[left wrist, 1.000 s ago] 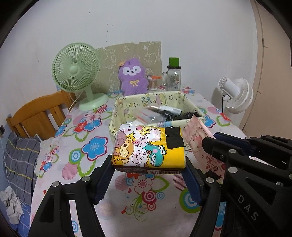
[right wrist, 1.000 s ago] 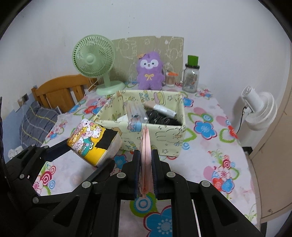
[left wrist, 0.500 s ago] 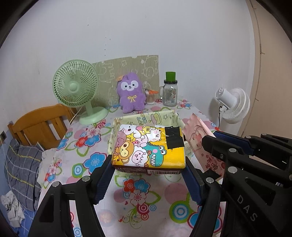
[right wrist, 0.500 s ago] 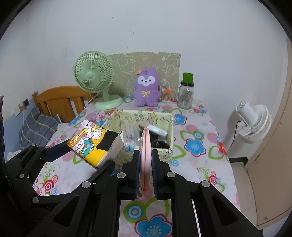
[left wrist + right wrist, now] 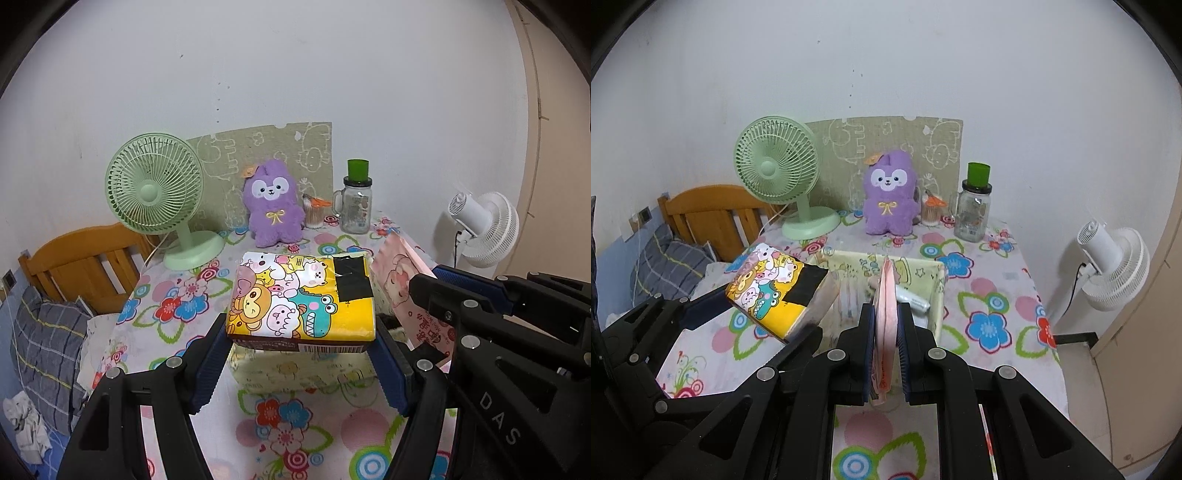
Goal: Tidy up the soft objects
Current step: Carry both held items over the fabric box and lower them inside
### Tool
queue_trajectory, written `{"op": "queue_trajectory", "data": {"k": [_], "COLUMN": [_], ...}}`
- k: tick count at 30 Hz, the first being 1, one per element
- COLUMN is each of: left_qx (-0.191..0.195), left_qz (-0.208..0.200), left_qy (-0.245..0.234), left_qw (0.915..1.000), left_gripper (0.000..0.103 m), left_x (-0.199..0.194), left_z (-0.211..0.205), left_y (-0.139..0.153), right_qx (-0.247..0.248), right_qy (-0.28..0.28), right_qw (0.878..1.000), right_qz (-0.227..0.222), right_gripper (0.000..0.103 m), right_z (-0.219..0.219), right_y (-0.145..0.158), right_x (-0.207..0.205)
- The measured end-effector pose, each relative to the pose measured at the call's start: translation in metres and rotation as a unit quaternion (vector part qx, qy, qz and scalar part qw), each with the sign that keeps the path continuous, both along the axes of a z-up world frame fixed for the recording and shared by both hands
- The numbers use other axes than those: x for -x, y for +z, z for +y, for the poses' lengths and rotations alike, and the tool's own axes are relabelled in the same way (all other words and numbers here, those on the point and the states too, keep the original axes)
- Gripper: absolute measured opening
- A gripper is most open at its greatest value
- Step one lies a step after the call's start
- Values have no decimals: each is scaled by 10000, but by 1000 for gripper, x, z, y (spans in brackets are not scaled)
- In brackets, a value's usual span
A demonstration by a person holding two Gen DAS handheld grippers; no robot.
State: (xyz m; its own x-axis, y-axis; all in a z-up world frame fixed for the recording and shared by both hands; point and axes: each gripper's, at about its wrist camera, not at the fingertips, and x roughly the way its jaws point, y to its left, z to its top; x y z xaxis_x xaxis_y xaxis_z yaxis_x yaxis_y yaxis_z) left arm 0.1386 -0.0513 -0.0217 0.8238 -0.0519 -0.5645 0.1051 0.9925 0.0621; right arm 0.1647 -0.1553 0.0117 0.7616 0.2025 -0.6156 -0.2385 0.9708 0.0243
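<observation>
Tools point(image 5: 301, 354) point(image 5: 886, 334) have risen above the box point(image 5: 938, 295), still clenching tissue pack point(image 5: 301, 299) and pink packet point(image 5: 885, 295).

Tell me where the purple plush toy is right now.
In both wrist views, the purple plush toy sits upright at the table's far edge against the wall, between the green fan on its left and the glass jar on its right.

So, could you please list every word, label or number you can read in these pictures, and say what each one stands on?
"DAS": moulded on the black right gripper, seen from the left wrist view.
Red print on the flat pink cartoon packet: upside down, unreadable.
Barcode label strip on the yellow cartoon-animal tissue pack: too small.
Clear glass jar label: blurred.
</observation>
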Motion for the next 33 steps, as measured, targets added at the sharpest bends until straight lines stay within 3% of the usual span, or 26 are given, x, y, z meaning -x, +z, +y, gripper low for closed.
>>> {"op": "queue_trajectory", "data": {"k": [18,33], "left_qx": [-24,-153], "left_qz": [192,558], "left_qy": [70,105], "left_qw": [9998,9983], "left_gripper": [74,76], "left_x": [-61,-98], "left_z": [1,-1], "left_y": [-12,-43], "right_qx": [-72,-173], "right_qy": [135,230], "right_qw": [9998,9987], "right_qz": [136,420], "right_gripper": [14,14], "right_z": [2,5], "right_y": [-18,-45], "right_x": [-65,-107]}}
